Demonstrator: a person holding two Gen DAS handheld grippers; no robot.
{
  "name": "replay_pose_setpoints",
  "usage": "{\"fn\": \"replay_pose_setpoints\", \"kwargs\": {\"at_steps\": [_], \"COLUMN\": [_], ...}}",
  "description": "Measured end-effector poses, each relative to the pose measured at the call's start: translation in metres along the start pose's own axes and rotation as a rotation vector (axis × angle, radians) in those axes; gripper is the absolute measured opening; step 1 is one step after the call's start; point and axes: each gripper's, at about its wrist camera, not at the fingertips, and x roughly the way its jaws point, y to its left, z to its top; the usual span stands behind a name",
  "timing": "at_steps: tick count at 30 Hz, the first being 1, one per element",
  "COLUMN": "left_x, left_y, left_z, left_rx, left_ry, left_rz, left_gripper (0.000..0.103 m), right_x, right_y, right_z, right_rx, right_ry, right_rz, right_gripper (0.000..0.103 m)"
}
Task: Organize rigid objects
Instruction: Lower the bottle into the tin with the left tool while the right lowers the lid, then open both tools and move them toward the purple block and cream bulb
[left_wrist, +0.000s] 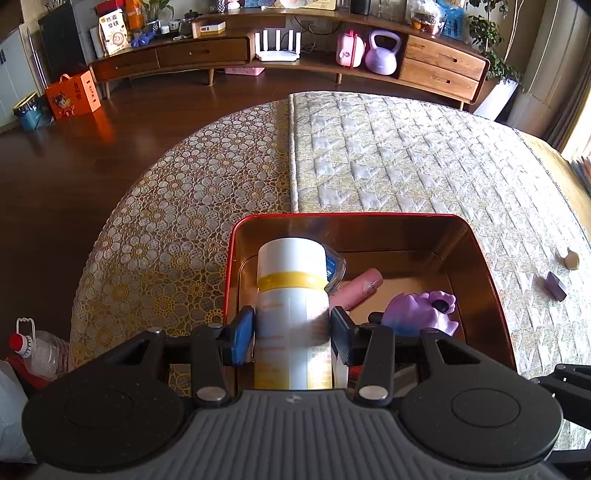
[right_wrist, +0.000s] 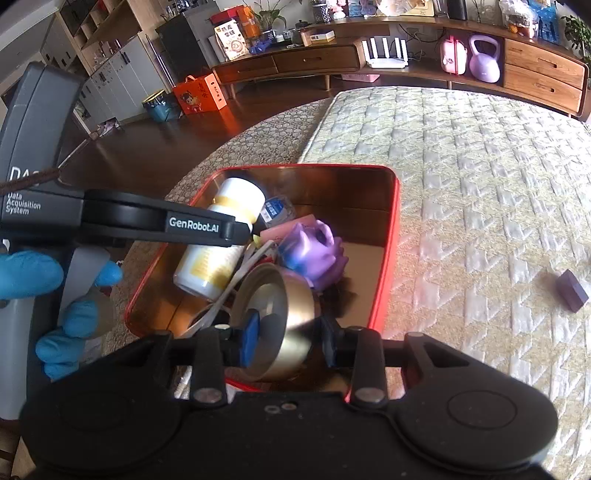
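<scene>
While my left gripper (left_wrist: 291, 334) clamps the smooth white cylindrical bottle (left_wrist: 291, 295), my right gripper (right_wrist: 288, 341) loosely straddles a shiny brass round tin (right_wrist: 284, 314) at the red metal box's (right_wrist: 389, 258) six o'clock.

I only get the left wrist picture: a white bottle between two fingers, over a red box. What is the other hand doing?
Observer: The right gripper has a round gold tin between its fingers, over the near end of the red box. I cannot tell whether the pads press on it.
Operator: Is there anything in the box that I'm missing?
Observer: Yes, a white cord lies beside the white bottle, partly behind the tin.
Operator: Who holds my gripper?
Observer: A hand in a blue glove grips the handle of the left gripper.
</scene>
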Motion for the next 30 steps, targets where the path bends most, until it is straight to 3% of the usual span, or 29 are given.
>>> {"fn": "replay_pose_setpoints", "kwargs": {"at_steps": [16,18,22,27,30], "left_x": [-0.042,-0.049,-0.062,-0.075,-0.083], "left_y": [-0.017,-0.023,-0.035,-0.053,-0.068], "left_z": [-0.010,-0.012,-0.018,-0.026,-0.031], "left_rx": [0.024,0.034,0.046,0.065,0.091], "left_ry": [-0.058,-0.065,-0.077,-0.091,-0.102], "left_rz": [-0.047,-0.057,-0.078,-0.110,-0.127], "left_gripper": [0.063,0.063,0.063,0.069,0.069], "right_x": [-0.036,-0.044,-0.058,-0.079,-0.091], "right_y": [-0.002,-0.001,-0.003,-0.007,-0.013], "right_z": [-0.010,-0.011,-0.014,-0.020,-0.023], "right_rx": [0.002,-0.009,-0.025,-0.033,-0.038], "right_ry": [-0.048,-0.060,-0.079,-0.108,-0.122], "right_rz": [0.028,0.023,0.014,-0.021,-0.047], "right_gripper": [0.055,0.064,0.067,0.088,0.093]}}
